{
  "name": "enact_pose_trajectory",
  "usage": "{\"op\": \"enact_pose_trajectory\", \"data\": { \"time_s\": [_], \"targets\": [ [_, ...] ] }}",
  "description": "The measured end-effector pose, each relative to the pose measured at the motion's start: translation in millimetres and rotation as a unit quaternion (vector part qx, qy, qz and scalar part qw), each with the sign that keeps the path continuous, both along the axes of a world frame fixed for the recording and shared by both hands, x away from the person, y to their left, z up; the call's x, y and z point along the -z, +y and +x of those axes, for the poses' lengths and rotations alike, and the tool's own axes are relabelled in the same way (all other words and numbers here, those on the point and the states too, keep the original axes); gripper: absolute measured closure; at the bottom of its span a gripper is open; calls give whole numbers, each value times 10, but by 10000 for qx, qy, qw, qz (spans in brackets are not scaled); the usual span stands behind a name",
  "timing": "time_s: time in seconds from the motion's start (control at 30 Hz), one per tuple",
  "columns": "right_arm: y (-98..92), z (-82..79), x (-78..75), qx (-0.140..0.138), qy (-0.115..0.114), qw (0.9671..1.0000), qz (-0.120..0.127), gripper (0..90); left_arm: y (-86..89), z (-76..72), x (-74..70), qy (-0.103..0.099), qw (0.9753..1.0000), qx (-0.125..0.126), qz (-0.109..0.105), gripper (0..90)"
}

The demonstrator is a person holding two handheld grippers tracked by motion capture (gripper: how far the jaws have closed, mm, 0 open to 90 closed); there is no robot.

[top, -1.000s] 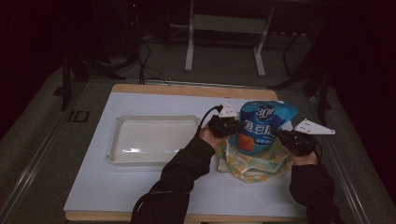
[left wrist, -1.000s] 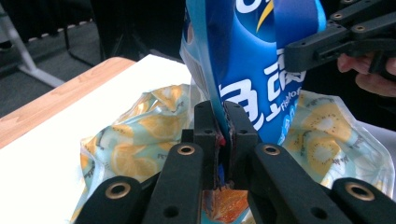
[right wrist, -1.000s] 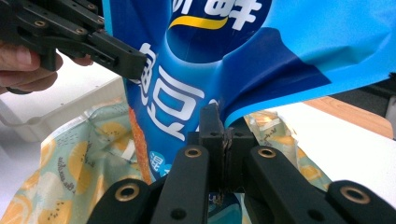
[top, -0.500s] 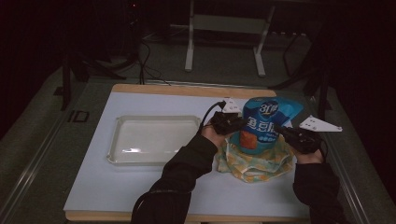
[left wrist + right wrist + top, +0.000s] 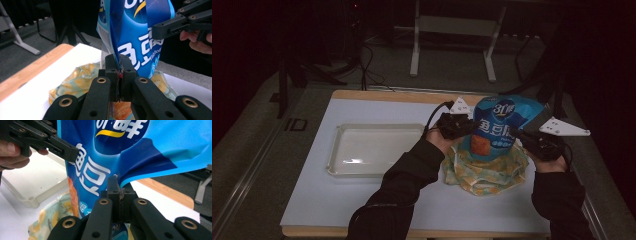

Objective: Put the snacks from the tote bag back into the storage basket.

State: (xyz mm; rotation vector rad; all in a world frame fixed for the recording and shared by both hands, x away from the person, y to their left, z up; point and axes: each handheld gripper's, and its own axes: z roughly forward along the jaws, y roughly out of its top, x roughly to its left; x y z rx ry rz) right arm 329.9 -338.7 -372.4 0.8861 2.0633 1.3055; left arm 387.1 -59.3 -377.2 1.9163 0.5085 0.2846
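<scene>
Blue snack bag (image 5: 497, 129) upright over patterned yellow bag (image 5: 486, 167) on worktop (image 5: 362, 200), left gripper (image 5: 119, 65) and right gripper (image 5: 117, 185) jaws clamped on its side edges, white tray (image 5: 377, 150) beside, nothing visible in it.

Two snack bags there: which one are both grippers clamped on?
The upright blue foil bag, pinched at its edges by left gripper and right gripper; the yellow patterned bag lies beneath, ungripped.

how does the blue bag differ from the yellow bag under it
The blue bag stands upright, pinched at each side edge by the left tool and right tool; the yellow bag lies slumped on the table, ungripped. The blue bag is glossy with large white lettering; the yellow one is patterned and crumpled. Both are soft packets.
</scene>
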Motion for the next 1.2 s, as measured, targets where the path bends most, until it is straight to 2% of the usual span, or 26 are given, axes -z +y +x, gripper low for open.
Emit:
{"op": "enact_pose_trajectory", "data": {
  "time_s": [0.23,0.5,0.7,0.77,0.8,1.0,1.2],
  "targets": [
    [88,-52,-212,-64,-115,9999,-27,897,101,-64,-214,-54,10000,-35,7,888],
    [251,-67,-348,-159,-182,9997,16,896,294,-129,-357,-95,9999,-131,-13,888],
    [397,-59,-410,-292,-206,9994,5,896,450,-172,-420,-104,9997,-205,24,888],
    [417,-56,-414,-309,-212,9993,5,896,450,-172,-420,-104,9997,-205,24,889],
    [417,-56,-414,-309,-212,9993,5,896,523,-186,-435,-96,9997,-237,20,889],
    [607,-43,-448,-439,-236,9988,-6,896,685,-242,-455,-153,9993,-349,29,888],
    [769,-40,-469,-557,-258,9981,-5,897,858,-290,-473,-116,9990,-437,-14,889]
  ]
}}
